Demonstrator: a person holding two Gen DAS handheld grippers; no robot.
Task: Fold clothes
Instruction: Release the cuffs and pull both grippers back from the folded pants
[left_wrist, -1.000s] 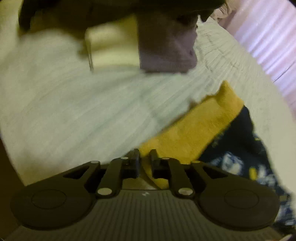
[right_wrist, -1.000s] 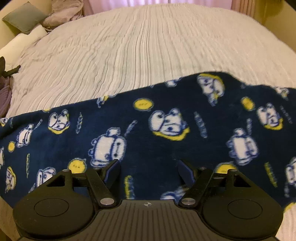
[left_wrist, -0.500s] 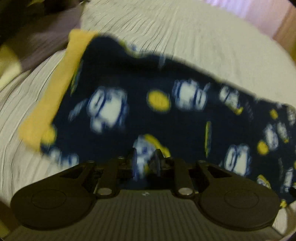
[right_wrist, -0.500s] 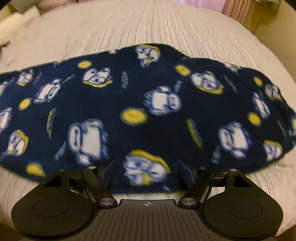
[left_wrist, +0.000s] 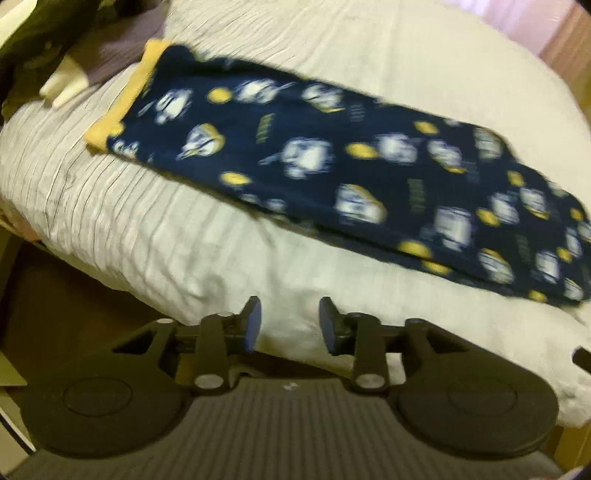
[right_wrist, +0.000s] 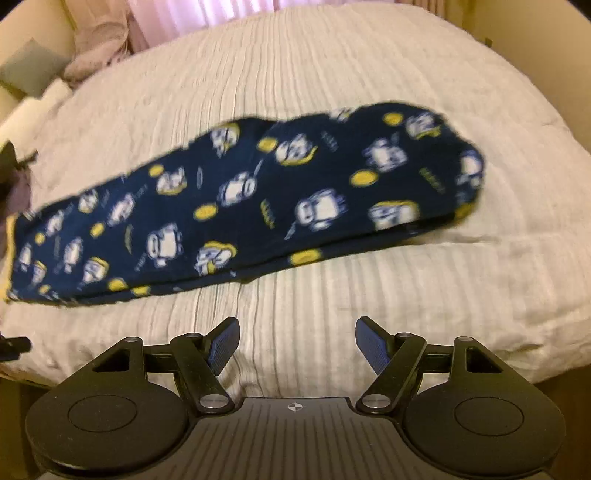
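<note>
Navy fleece pyjama trousers (left_wrist: 332, 166) with white and yellow cartoon prints lie folded lengthwise in a long strip on the cream ribbed bed cover (left_wrist: 147, 229). A yellow cuff (left_wrist: 125, 96) ends the strip at the left. They also show in the right wrist view (right_wrist: 240, 206). My left gripper (left_wrist: 290, 325) is open and empty, near the bed's front edge, apart from the trousers. My right gripper (right_wrist: 295, 347) is open and empty, in front of the strip's middle.
A pile of other clothes, purple and cream (left_wrist: 92, 55), sits at the far left of the bed. Pillows (right_wrist: 44, 74) lie at the head of the bed. The bed's front edge (left_wrist: 110, 295) drops to a dark floor.
My left gripper has let go of the trousers and opened. Both grippers have drawn back toward the bed's front edge. The trousers now lie flat in a strip.
</note>
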